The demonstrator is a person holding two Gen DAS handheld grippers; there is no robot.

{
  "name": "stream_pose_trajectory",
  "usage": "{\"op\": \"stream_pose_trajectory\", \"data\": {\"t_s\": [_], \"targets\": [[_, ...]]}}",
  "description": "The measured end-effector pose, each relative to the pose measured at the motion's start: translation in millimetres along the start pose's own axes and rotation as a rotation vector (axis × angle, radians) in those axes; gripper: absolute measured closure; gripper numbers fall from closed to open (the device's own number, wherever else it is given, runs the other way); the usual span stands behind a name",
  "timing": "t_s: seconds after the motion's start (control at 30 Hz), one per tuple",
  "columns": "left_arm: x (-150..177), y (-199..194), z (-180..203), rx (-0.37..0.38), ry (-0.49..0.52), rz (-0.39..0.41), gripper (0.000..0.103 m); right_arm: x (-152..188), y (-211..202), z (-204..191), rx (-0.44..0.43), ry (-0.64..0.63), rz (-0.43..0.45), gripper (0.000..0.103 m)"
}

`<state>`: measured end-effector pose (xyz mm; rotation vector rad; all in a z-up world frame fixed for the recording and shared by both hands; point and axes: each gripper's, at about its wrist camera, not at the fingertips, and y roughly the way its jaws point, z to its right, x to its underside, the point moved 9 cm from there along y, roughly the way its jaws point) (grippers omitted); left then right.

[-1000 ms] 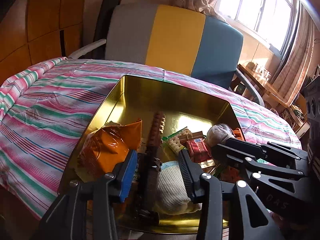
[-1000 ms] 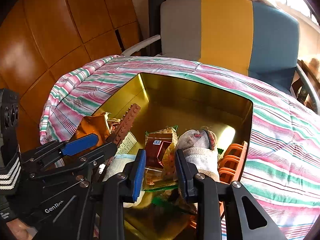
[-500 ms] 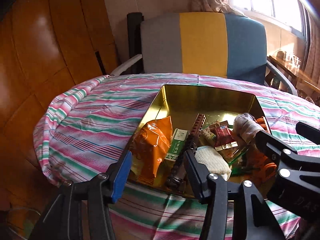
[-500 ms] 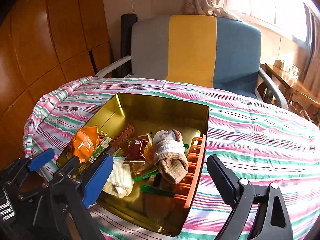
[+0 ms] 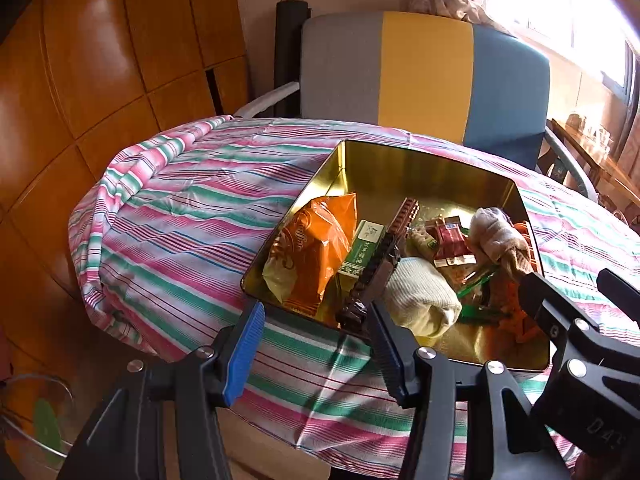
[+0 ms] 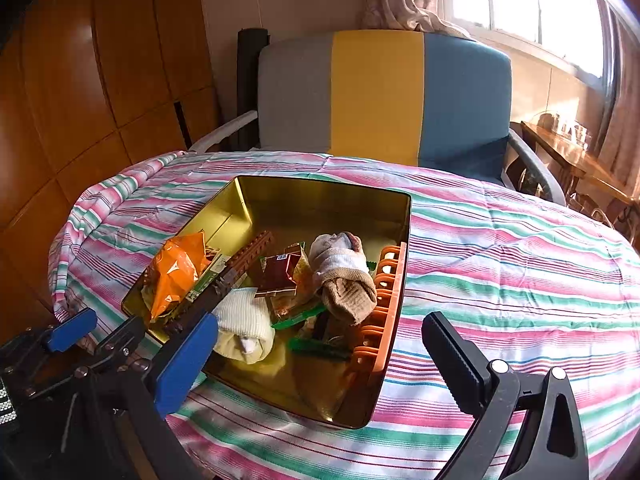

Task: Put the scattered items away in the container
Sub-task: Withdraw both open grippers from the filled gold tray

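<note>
A gold tin (image 6: 320, 188) stands on the striped cloth and holds an orange snack bag (image 6: 176, 268), a brown brick strip (image 6: 252, 248), a cream rolled sock (image 6: 244, 324), a brown-and-white sock (image 6: 344, 276), red sachets (image 6: 280, 272) and an orange plastic rack (image 6: 380, 308). My right gripper (image 6: 320, 322) hangs over the tin's near edge; its jaws are opening wide and nothing is between them. My left gripper (image 5: 315, 312) is open and empty just short of the tin's (image 5: 420, 168) near left corner, in front of the cream sock (image 5: 420, 300).
A grey, yellow and blue armchair (image 6: 380, 92) stands behind the round table (image 6: 520, 260). Wood panelling (image 6: 80, 80) lines the left wall. A low wooden side table (image 6: 580, 160) is at the right under the window. A glass bowl (image 5: 32, 420) sits low at the left.
Both grippers have drawn back and up from inside the tin to its near edge. The right jaws went from nearly shut to wide, and the left jaws spread away from the cream sock.
</note>
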<state>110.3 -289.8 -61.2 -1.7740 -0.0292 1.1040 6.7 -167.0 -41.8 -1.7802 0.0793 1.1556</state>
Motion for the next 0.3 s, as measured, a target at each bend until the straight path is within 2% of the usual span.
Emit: {"op": "stream_pose_trajectory", "data": {"t_s": [0.07,0.13,0.3], "targets": [[0.3,0.1,0.9,0.008,-0.004,0.003,0.051,0.3,-1.4,-1.3,0.002,-0.005,0.002,0.0],[-0.2,-0.8,1.8,0.018,-0.003,0.015,0.059,0.0,-2.7,-3.2,0.006,-0.011,0.008,0.0],[-0.9,-1.5,3.9,0.057,-0.007,0.012,0.059,-3.8,-5.0,-6.4,0.024,-0.027,0.024,0.0]]}}
